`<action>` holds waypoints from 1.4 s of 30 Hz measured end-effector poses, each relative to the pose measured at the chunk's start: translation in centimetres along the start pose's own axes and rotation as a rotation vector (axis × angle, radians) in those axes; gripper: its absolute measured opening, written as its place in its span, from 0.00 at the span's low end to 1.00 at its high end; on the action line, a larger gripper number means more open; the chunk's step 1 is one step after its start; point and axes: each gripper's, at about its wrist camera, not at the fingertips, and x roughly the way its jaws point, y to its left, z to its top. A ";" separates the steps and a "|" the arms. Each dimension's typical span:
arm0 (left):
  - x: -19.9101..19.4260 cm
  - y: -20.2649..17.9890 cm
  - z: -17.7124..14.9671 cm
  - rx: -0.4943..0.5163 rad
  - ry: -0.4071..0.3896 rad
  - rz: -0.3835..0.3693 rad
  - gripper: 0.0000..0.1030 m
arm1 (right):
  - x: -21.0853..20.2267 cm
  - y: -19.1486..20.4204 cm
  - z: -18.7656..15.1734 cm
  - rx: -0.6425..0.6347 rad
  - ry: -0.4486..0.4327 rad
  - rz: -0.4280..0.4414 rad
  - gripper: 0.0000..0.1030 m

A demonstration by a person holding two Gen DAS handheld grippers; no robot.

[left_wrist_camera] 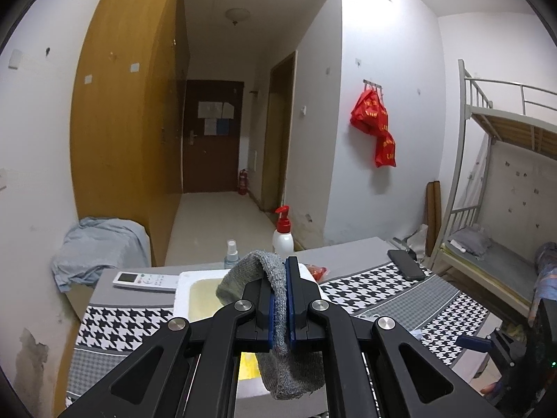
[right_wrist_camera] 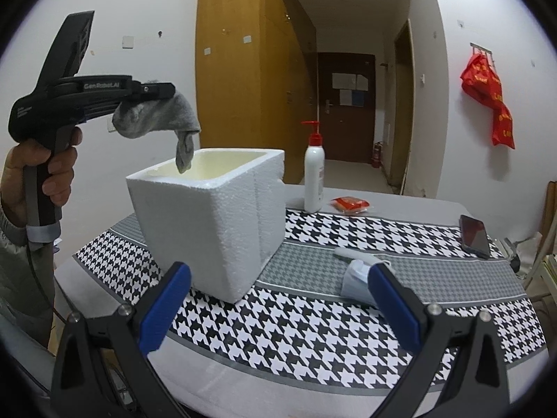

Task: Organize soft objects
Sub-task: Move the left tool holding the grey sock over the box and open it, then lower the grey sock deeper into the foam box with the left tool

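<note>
sock: grey sock (right_wrist_camera: 158,116) pinched in left gripper (left_wrist_camera: 278,299), toe dangling over foam box (right_wrist_camera: 212,223) rim
right gripper (right_wrist_camera: 278,308): spread wide, nothing held
left to do: drop sock in; face mask (right_wrist_camera: 357,278) waits on tablecloth (right_wrist_camera: 313,341)

L wrist cam sits close above the foam box (left_wrist_camera: 184,291), facing the hallway door (left_wrist_camera: 212,136). R wrist cam looks low across the table (right_wrist_camera: 313,331); both share box, door.
</note>
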 end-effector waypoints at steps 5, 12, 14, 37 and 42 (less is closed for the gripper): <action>1.5 0.1 -0.1 -0.003 0.029 0.002 0.05 | -0.1 -0.3 -0.1 0.001 0.004 -0.020 1.00; 3.5 -0.1 -0.6 -0.004 0.066 0.021 0.05 | 0.1 -1.3 -0.3 0.016 0.018 -0.032 1.00; 4.1 -0.2 -0.7 -0.001 0.079 0.031 0.05 | 0.3 -1.6 -0.4 0.023 0.023 -0.035 1.00; 6.9 -0.2 -1.3 0.076 0.123 0.147 0.99 | 1.9 -2.9 -0.5 0.039 0.053 -0.042 1.00; 7.1 -1.2 -1.3 0.170 0.146 0.104 0.99 | 2.1 -3.1 -0.6 0.044 0.053 -0.039 1.00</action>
